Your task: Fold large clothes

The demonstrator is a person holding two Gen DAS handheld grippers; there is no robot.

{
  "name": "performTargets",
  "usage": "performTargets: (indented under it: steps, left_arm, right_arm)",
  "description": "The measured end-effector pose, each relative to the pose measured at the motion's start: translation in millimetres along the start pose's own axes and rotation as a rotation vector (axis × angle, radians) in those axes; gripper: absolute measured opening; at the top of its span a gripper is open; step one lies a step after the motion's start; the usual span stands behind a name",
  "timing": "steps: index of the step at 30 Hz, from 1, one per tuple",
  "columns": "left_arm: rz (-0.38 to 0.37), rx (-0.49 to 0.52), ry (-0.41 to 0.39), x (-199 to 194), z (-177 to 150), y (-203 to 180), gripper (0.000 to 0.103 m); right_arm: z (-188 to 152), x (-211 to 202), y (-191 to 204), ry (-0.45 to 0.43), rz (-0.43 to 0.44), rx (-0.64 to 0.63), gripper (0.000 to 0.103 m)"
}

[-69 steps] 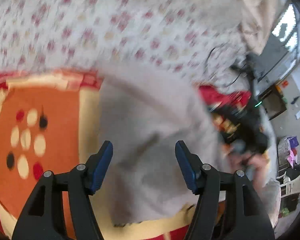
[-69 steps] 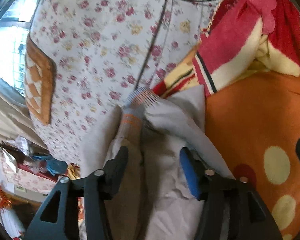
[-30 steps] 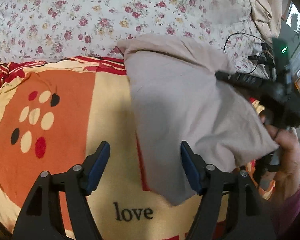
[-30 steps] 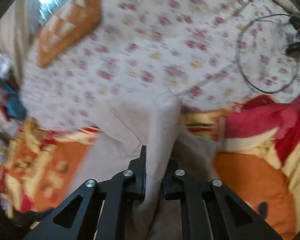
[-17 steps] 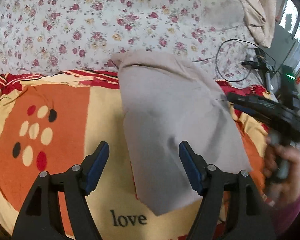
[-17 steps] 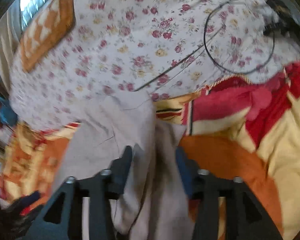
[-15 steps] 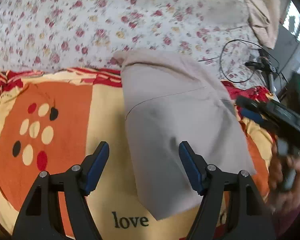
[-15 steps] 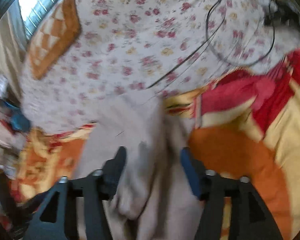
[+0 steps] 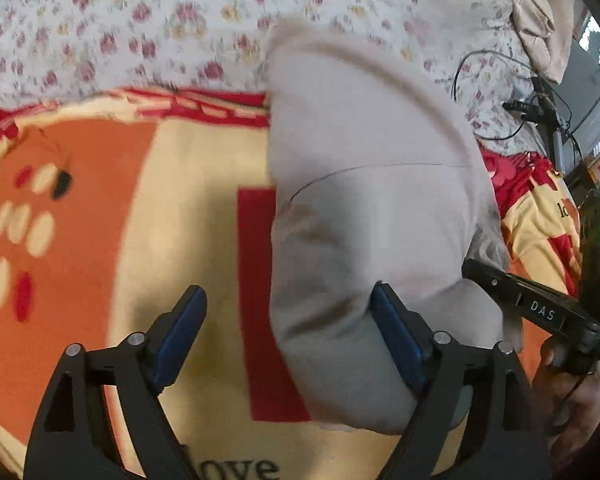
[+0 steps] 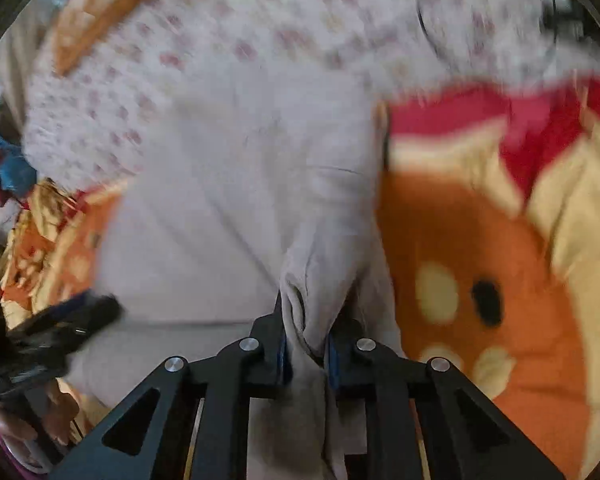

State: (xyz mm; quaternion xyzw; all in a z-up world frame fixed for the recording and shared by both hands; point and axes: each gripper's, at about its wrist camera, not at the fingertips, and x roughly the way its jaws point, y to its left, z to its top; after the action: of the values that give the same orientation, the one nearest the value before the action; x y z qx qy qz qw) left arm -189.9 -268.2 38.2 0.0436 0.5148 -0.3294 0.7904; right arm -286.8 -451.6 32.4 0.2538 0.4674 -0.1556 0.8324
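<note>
A light grey garment (image 9: 364, 208) lies folded over the orange and yellow blanket (image 9: 188, 216), its far end on the floral sheet. My left gripper (image 9: 288, 332) hangs low over the garment's near left part. Its jaws are opening, the cloth's edge lies between them, and the pads do not press on it. In the right wrist view my right gripper (image 10: 306, 344) is closing on a bunched fold of the grey garment (image 10: 236, 184), with cloth pinched between the pads. The right gripper (image 9: 532, 308) also shows at the garment's right edge, held by a hand.
A floral sheet (image 9: 148, 28) covers the far side. A black cable and plug (image 9: 528, 108) lie at the far right beside a beige cloth (image 9: 540, 12). An orange checked cushion (image 10: 104, 12) sits far left. The left gripper (image 10: 60, 320) appears blurred at lower left.
The right gripper let go of the cloth, opened, then came down and closed on a new bunch at the near edge. The left gripper sank closer to the garment and its jaws widened.
</note>
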Motion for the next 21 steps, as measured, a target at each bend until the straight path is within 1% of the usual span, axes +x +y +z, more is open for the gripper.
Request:
performTargets:
  steps: [2, 3, 5, 6, 8, 10, 11, 15, 17, 19, 20, 21]
  left_arm:
    - [0.000, -0.015, -0.010, -1, 1, 2, 0.086]
    - [0.006, -0.009, -0.012, -4, 2, 2, 0.086]
    - [0.015, 0.007, -0.013, -10, 7, 2, 0.085]
    - [0.024, 0.016, -0.020, -15, 11, 2, 0.085]
    - [0.038, 0.022, -0.065, -26, 20, 2, 0.085]
    - [0.047, 0.022, -0.100, -32, 27, 2, 0.085]
    - [0.048, 0.026, -0.109, -33, 32, 0, 0.085]
    - [0.056, 0.056, -0.086, -20, 41, -7, 0.085]
    - [0.075, 0.087, -0.067, -11, 39, -12, 0.085]
    - [0.091, 0.126, -0.051, -2, 34, -15, 0.086]
    - [0.095, 0.138, -0.055, 1, 31, -15, 0.086]
    - [0.091, 0.145, -0.061, 5, 28, -15, 0.090]
  right_arm:
    - [2, -6, -4, -0.012, 0.023, 0.024, 0.014]
    - [4, -14, -7, -0.025, 0.054, 0.049, 0.015]
    - [7, -26, -16, -0.057, 0.095, 0.123, 0.034]
    - [9, -34, -20, -0.081, 0.105, 0.172, 0.036]
    - [12, -46, -19, -0.131, 0.126, 0.208, 0.036]
    - [21, -57, -9, -0.194, 0.116, 0.167, 0.036]
    - [28, -61, 2, -0.225, 0.106, 0.124, 0.037]
    - [57, -43, 35, -0.252, 0.105, 0.014, 0.037]
    - [69, -27, 42, -0.242, 0.102, -0.020, 0.036]
    - [78, -7, 39, -0.203, 0.058, -0.028, 0.034]
    - [82, 5, 36, -0.181, 0.010, -0.023, 0.034]
    - [84, 19, 29, -0.150, -0.044, -0.010, 0.034]
